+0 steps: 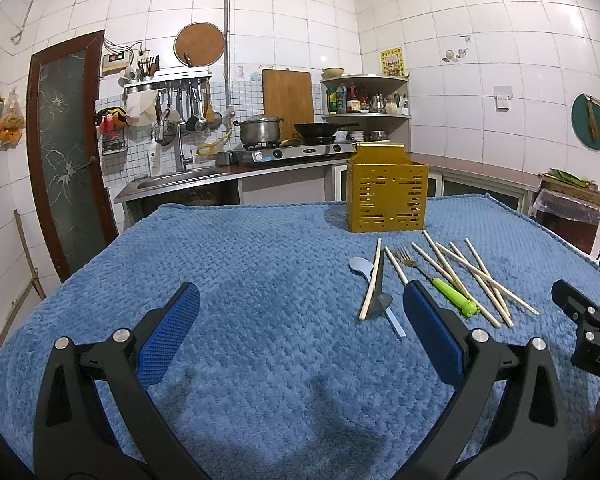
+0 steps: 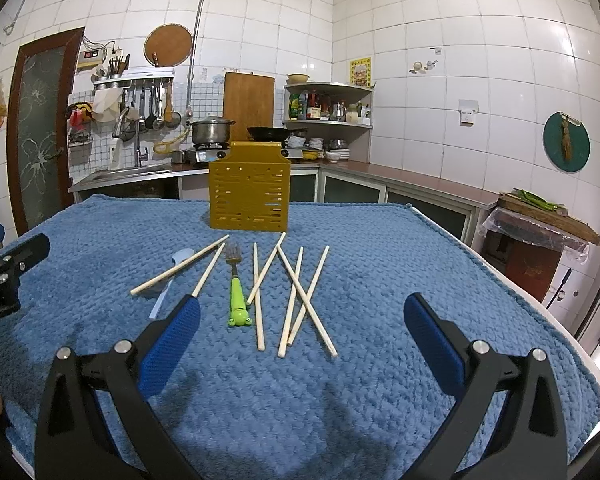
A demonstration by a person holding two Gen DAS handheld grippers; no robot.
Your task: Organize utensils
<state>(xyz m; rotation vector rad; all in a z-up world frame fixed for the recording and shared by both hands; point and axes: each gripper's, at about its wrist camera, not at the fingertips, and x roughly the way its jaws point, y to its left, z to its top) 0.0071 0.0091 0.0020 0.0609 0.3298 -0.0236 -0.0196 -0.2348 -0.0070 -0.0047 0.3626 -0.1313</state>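
A yellow slotted utensil holder (image 2: 249,196) stands at the far side of the blue blanket; it also shows in the left wrist view (image 1: 386,197). In front of it lie several pale chopsticks (image 2: 292,300), a fork with a green frog handle (image 2: 237,292) and a light blue spoon (image 2: 168,280). The left wrist view shows the chopsticks (image 1: 476,276), the fork (image 1: 448,286) and the spoon (image 1: 370,276) to my right. My left gripper (image 1: 302,316) is open and empty above bare blanket. My right gripper (image 2: 302,320) is open and empty, just short of the chopsticks' near ends.
The blue blanket (image 2: 380,280) covers the table; its right edge (image 2: 540,308) drops off. Behind are a sink counter (image 2: 132,172), a stove with a pot (image 2: 212,132) and a wall shelf. The right gripper's body (image 1: 580,320) shows in the left wrist view.
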